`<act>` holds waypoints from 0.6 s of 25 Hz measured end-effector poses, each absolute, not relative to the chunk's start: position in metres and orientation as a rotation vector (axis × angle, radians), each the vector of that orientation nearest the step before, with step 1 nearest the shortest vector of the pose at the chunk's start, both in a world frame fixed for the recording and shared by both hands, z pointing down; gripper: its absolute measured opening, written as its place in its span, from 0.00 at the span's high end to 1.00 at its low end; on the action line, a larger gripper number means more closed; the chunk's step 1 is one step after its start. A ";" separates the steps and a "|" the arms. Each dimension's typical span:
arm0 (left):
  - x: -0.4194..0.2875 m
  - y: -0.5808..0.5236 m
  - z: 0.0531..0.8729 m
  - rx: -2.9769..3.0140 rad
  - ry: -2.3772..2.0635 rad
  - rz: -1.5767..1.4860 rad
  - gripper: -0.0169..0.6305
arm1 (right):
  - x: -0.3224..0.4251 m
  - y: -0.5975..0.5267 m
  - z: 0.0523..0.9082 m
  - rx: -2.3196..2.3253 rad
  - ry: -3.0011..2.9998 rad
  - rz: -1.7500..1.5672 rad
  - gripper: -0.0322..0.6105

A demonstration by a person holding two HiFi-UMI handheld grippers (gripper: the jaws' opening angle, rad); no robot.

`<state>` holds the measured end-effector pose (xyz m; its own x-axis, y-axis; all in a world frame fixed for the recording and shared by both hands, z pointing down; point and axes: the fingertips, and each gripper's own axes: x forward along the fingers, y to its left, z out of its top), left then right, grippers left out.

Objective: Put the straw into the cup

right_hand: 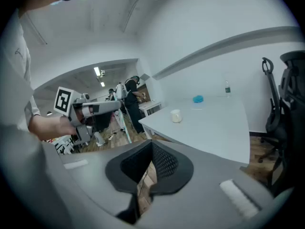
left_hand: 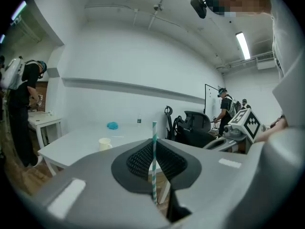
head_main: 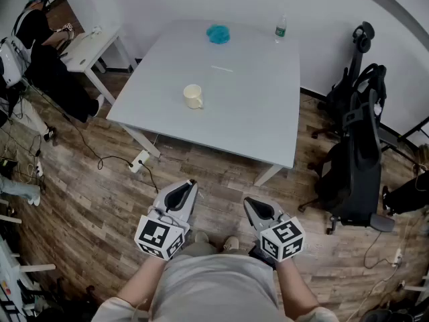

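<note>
wood-plank floor (head_main: 87, 200) runs under a white table (head_main: 268, 126) that stands at twelve o'clock from the person. on it the cream cup (head_main: 193, 96) sits at nine o'clock of the tabletop's middle, with a blue object (head_main: 218, 33) at twelve and a bottle (head_main: 281, 27) at one, by the far edge. the left gripper (head_main: 190, 185) is clamped on an upright teal-striped straw (left_hand: 154, 132), well apart from the cup. the right gripper (head_main: 248, 202) has its jaws pressed together with nothing between them.
</note>
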<state>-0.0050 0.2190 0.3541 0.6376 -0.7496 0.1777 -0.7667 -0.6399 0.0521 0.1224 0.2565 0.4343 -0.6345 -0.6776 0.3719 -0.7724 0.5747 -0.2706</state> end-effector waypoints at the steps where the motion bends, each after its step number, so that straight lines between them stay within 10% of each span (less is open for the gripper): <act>1: -0.006 0.234 0.355 2.721 -1.259 0.216 0.92 | 0.115 0.264 0.430 1.193 -2.586 0.598 0.94; 15: -0.074 0.301 0.354 2.589 -1.350 0.158 0.92 | 0.040 0.311 0.417 1.072 -2.604 0.555 0.94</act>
